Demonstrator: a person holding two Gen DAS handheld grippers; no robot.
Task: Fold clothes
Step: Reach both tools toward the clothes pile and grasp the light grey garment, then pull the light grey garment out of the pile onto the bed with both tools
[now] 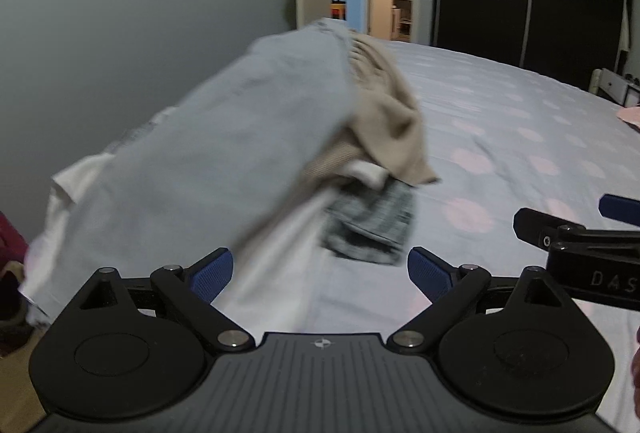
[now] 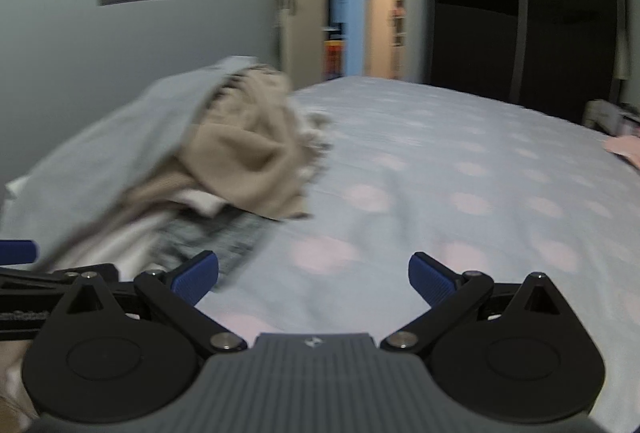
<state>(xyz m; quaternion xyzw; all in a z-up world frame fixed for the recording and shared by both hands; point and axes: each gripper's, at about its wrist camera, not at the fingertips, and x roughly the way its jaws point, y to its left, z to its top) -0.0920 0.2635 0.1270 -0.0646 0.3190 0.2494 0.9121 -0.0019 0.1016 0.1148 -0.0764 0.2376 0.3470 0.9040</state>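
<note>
Two hand-held grippers, left [image 1: 320,271] and right [image 2: 313,275], hover level, released, facing the clothes pile [image 1: 224,137].

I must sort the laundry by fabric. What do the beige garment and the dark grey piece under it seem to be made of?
The crumpled beige garment looks like a soft, matt knit, perhaps cotton: it drapes in thick folds and shows fine ribbing. The dark grey streaked piece looks like a mottled woven or knitted cloth, also matt. Blur leaves both uncertain.
</note>
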